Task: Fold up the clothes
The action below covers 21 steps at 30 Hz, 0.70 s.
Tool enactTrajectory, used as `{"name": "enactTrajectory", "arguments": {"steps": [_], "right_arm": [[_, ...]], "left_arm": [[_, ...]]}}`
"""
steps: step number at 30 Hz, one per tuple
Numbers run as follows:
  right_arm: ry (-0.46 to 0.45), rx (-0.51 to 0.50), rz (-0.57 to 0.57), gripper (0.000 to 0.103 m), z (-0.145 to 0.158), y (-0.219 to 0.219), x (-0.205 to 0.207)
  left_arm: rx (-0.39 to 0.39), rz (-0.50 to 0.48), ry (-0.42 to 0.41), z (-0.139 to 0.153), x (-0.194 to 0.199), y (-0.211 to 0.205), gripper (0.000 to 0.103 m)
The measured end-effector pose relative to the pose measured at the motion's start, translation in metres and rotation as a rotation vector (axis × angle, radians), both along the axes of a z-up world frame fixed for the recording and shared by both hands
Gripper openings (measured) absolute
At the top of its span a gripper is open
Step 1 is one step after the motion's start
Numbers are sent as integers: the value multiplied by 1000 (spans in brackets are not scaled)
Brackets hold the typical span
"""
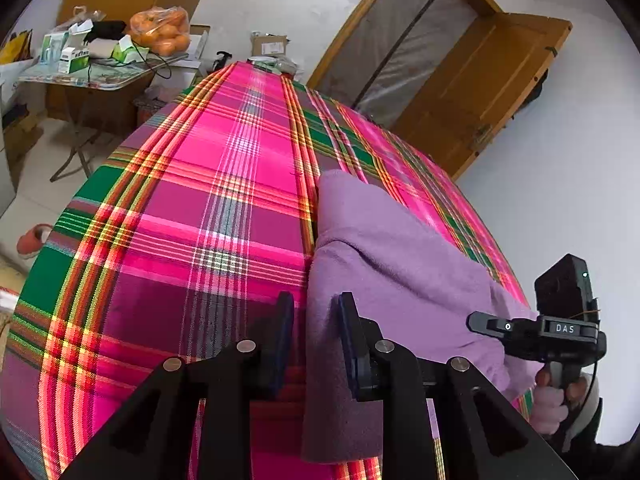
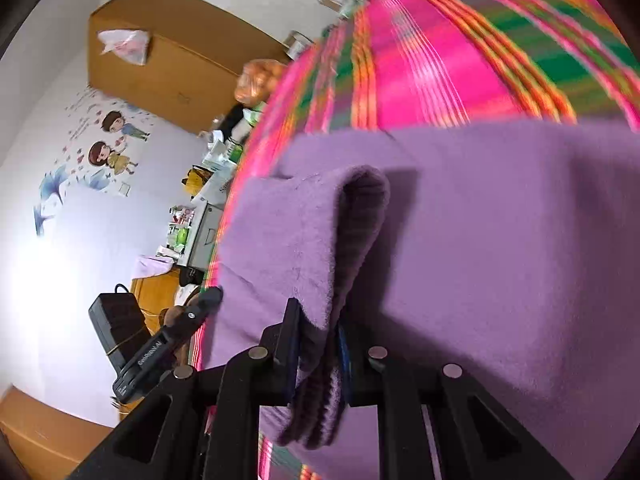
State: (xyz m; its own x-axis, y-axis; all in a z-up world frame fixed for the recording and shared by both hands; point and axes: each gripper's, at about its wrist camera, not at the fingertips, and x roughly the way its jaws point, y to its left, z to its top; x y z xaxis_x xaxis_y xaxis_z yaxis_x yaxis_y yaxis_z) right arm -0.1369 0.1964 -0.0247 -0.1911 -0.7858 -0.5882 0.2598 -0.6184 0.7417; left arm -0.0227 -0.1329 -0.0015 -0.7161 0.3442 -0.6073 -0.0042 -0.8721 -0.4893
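Observation:
A purple fleece garment (image 1: 400, 260) lies on a bed spread with a pink, green and orange plaid cover (image 1: 200, 220). My left gripper (image 1: 316, 320) stands at the garment's left edge. The cloth runs between its fingers and rests against the right finger (image 1: 352, 332), while a strip of plaid shows beside the left one, so it is open. At the right, a hand holds my right gripper (image 1: 480, 322) against the garment. In the right wrist view, that gripper (image 2: 318, 340) is shut on a folded, ribbed edge of the garment (image 2: 500, 240), lifted off the rest of it. The left gripper (image 2: 208, 296) shows at the cover's (image 2: 420, 80) edge.
Past the bed's far left corner stands a folding table (image 1: 100, 80) with a bag of oranges (image 1: 162, 32) and small boxes. A wooden door (image 1: 480, 88) is at the back right. A red slipper (image 1: 34, 240) lies on the floor. A cardboard box (image 2: 160, 60) sits high by the wall.

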Motion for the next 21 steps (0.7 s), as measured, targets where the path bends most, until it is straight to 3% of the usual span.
{"name": "enactTrajectory", "arguments": {"steps": [10,13,16,19,21], "right_arm": [[54,43,19,24,9,2,1],[157,68,-30,33,31,13,6],[282,70,-72,34,57,20,13],[354,68,-23,34,72,5,16],[356,106,42,34,66,-15,14]], "left_arm": [[-6,-12,-6,-1,1,3,24],[-6,-16,-5,-2,1,4,24],[-8,-18,-6,-3,1,4,24],[-12,-17,-5,-2,1,5,24],[-10,-19,-6,-2,3,5,24]]}}
